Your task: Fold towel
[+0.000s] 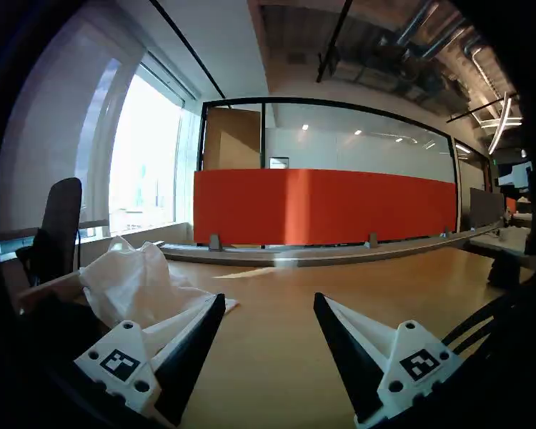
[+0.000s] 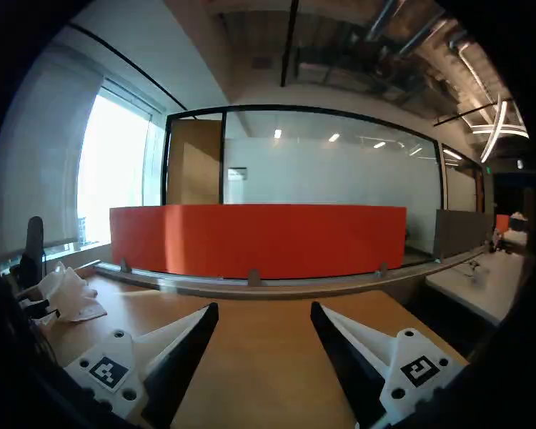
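A crumpled white towel (image 1: 136, 282) lies in a heap on the wooden table (image 1: 282, 343), just beyond my left gripper's left finger. My left gripper (image 1: 268, 300) is open over bare wood, with nothing between its fingers. In the right gripper view the same towel (image 2: 68, 294) sits small and far off at the left edge of the table (image 2: 268, 357). My right gripper (image 2: 264, 307) is open too and holds nothing, well to the right of the towel.
An orange divider panel (image 1: 318, 207) runs along the table's far edge, with a glass wall behind it. A black chair back (image 1: 57, 229) stands at the left by the bright window. Another desk (image 2: 482, 282) lies to the right.
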A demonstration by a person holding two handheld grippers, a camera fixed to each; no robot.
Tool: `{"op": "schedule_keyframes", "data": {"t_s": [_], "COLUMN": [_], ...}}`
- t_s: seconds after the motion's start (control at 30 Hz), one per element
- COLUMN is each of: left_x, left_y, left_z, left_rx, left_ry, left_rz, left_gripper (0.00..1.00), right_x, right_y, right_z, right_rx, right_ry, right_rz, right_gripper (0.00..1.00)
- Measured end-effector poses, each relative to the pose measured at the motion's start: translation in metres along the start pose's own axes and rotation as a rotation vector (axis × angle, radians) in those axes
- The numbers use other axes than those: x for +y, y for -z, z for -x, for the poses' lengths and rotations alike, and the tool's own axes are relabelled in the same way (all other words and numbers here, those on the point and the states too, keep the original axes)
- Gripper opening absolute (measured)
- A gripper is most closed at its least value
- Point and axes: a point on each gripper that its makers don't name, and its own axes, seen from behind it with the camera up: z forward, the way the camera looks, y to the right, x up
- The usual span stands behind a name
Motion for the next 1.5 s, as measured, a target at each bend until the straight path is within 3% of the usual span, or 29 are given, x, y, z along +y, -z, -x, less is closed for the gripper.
{"op": "schedule_keyframes", "data": {"t_s": [0.3, 0.67, 1.5], "left_x": [-0.003, -0.005, -0.003], "left_y": [0.0, -0.001, -0.002], "left_z": [0.014, 0.023, 0.019], "left_rx": [0.008, -0.001, 0.017], "left_ry": [-0.023, -0.003, -0.009], "left_rz": [-0.014, -0.024, -0.016], "left_gripper": [0.92, 0.92, 0.92], "right_x": [0.001, -0.002, 0.007], "right_y": [-0.002, -0.003, -0.002], "right_z": [0.011, 0.014, 0.025], "right_rx": [0.004, 0.003, -0.006], "right_ry": [-0.001, 0.006, 0.0], "right_rz": [-0.008, -0.016, 0.0], "right_gripper": [1.0, 1.0, 1.0]}}
